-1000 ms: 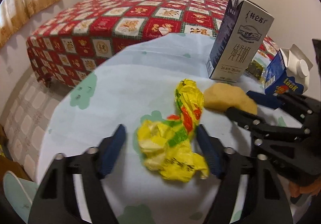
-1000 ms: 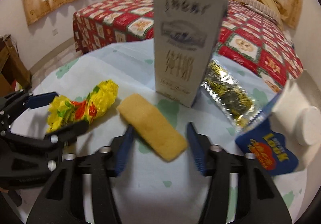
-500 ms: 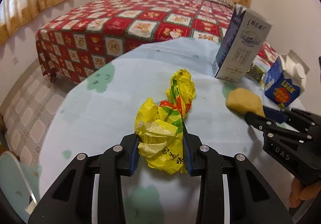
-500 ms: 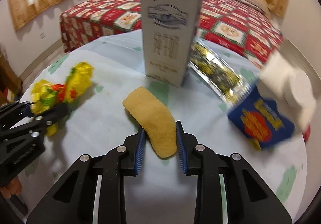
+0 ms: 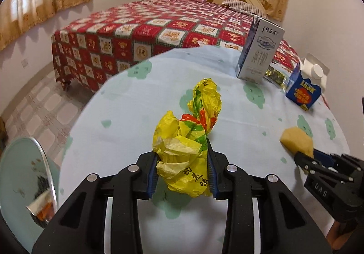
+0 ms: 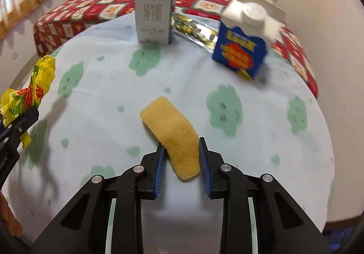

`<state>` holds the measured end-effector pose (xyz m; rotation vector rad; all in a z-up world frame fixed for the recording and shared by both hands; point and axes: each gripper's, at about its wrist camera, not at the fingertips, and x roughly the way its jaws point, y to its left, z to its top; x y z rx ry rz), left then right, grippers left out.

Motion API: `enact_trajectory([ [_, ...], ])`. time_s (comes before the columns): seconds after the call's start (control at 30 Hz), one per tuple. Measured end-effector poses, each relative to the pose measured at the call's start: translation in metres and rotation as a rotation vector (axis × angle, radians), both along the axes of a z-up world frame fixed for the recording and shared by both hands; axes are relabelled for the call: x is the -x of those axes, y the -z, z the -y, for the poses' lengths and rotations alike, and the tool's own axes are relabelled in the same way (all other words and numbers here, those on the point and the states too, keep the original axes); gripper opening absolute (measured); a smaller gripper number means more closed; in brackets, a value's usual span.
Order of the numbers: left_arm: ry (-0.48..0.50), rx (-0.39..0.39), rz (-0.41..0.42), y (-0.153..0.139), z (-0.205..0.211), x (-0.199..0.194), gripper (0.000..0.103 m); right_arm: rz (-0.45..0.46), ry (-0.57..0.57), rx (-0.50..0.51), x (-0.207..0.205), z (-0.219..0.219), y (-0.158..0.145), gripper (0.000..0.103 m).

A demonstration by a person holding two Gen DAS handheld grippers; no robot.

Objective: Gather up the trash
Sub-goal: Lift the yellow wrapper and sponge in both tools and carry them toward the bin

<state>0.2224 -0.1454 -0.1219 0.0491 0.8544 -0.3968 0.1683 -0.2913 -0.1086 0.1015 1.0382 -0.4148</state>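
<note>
item: we hold a crumpled yellow plastic bag [image 5: 186, 149] clamped in the left gripper [image 5: 183, 175], over the near middle of the pale green-patterned tablecloth [image 5: 127, 131]. item: a tan oblong sponge [image 6: 175, 137] is pinched at its near end in the right gripper [image 6: 180, 168], over the near centre. risks: we judge the loose far end of the bag may snag or slide free; the sponge, gripped off-centre, may swing out. unclear: the blue carton [image 6: 241, 53] is blurred; no bin is identifiable.

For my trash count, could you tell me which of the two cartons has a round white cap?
The blue carton, short and gabled; the tall grey-white milk carton beside it has a flat top.
</note>
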Motion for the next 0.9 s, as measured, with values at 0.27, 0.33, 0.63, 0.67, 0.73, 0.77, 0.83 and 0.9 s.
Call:
enact_trajectory([
  [0.27,0.027,0.033,0.027,-0.009,-0.014,0.012,0.035,-0.028,0.096,0.019,0.018,-0.013,-0.001,0.029],
  [0.33,0.029,0.055,0.019,-0.012,-0.017,0.013,0.035,-0.033,0.113,0.009,0.021,-0.016,-0.001,0.029],
  [0.63,0.047,0.07,0.022,-0.02,-0.015,0.017,0.035,-0.053,0.114,0.037,0.033,-0.027,-0.002,0.029],
  [0.67,0.054,0.068,0.026,-0.021,-0.014,0.018,0.035,-0.053,0.119,0.038,0.034,-0.027,-0.002,0.029],
  [0.73,0.067,0.054,0.037,-0.021,-0.011,0.02,0.035,-0.056,0.13,0.035,0.035,-0.029,-0.002,0.029],
  [0.77,0.07,0.049,0.037,-0.021,-0.01,0.02,0.035,-0.058,0.131,0.035,0.035,-0.029,-0.002,0.029],
  [0.83,0.078,0.045,0.026,-0.019,-0.01,0.021,0.035,-0.064,0.135,0.036,0.037,-0.03,-0.002,0.029],
  [0.9,0.082,0.037,0.022,-0.02,-0.01,0.021,0.035,-0.07,0.143,0.03,0.039,-0.031,-0.003,0.029],
])
